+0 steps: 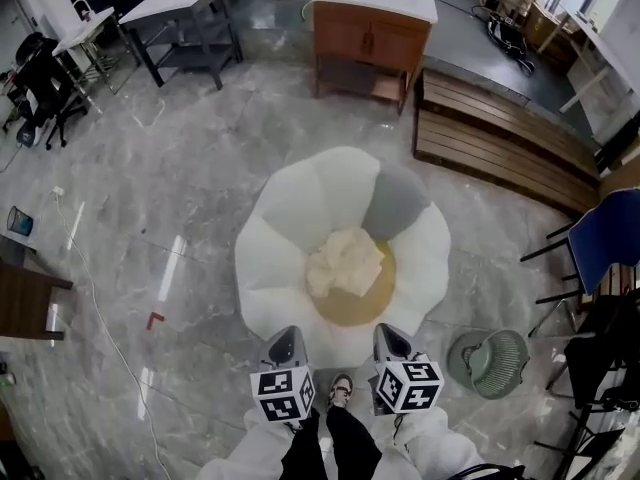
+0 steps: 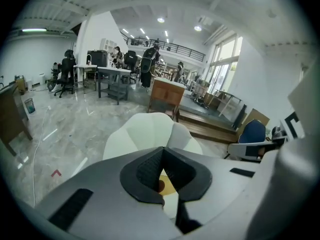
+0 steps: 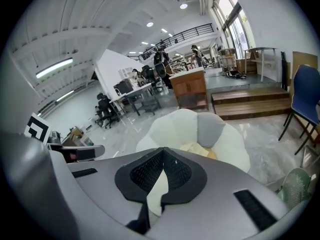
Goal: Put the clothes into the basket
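Approach step, likely. The left hand-held gripper point(image 1: 287, 334) and right hand-held gripper point(image 1: 392, 330), jaws together and empty, face the crumpled cream cloth point(image 1: 345, 261) on the white petal-shaped armchair point(image 1: 296, 206). Next: open, grasp it. Green mesh basket point(image 1: 503, 366): floor, near right.

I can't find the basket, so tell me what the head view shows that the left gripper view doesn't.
Only the head view: the green basket on the floor to the right of the white chair, and the cream cloth piled on its seat.
Only the left gripper view: the ceiling lights, the balcony rail and the windows.
Both: the white chair, the wooden cabinet, the steps and the blue chair.
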The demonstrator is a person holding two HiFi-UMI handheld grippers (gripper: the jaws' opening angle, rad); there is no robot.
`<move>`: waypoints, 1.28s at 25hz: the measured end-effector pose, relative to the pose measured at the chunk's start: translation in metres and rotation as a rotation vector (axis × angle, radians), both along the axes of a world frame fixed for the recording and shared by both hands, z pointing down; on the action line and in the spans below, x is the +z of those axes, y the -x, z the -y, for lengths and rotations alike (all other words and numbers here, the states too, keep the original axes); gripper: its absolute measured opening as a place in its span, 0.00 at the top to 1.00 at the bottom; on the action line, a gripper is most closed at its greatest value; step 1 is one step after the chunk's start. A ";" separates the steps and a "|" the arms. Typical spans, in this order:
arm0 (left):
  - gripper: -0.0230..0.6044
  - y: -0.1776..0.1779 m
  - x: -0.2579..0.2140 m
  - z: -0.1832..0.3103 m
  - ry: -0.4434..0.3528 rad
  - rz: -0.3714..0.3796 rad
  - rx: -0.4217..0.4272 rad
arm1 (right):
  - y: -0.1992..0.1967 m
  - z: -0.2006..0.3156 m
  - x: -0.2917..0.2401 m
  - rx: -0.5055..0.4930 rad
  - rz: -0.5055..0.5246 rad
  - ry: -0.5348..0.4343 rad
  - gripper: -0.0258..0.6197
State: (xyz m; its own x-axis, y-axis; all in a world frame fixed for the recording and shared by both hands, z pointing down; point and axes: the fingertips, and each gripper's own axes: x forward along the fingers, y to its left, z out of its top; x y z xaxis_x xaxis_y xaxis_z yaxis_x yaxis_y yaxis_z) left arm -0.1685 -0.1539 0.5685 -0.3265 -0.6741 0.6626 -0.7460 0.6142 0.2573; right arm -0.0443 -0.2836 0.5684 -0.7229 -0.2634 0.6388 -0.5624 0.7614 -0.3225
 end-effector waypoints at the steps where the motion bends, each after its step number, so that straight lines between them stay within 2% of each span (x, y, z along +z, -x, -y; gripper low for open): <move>1: 0.97 0.003 0.014 0.002 0.006 -0.005 -0.002 | 0.004 0.000 0.013 -0.005 -0.003 0.010 0.93; 7: 0.97 0.026 0.099 0.014 0.054 -0.026 0.004 | 0.027 0.011 0.090 0.024 -0.003 0.055 0.93; 12: 0.97 0.046 0.151 0.033 0.053 -0.011 0.050 | 0.062 0.034 0.146 0.016 0.002 0.018 0.93; 18: 0.97 0.077 0.196 0.056 0.048 0.081 0.111 | 0.095 0.046 0.210 0.001 -0.072 -0.033 0.92; 24: 0.97 0.094 0.239 0.060 0.054 0.087 0.105 | 0.115 0.055 0.261 -0.017 -0.119 -0.066 0.92; 28: 0.97 0.099 0.259 0.074 0.046 0.109 0.156 | 0.135 0.065 0.285 -0.035 -0.106 -0.054 0.92; 32: 0.97 0.102 0.285 0.078 0.069 0.076 0.159 | 0.145 0.074 0.315 -0.042 -0.124 -0.038 0.92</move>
State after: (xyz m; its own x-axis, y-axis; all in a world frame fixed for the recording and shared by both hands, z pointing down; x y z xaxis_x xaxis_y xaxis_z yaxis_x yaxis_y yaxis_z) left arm -0.2709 -0.2317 0.8539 -0.2700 -0.6752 0.6865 -0.8509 0.5010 0.1581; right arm -0.1897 -0.3574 0.8831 -0.6500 -0.2600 0.7141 -0.5632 0.7957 -0.2229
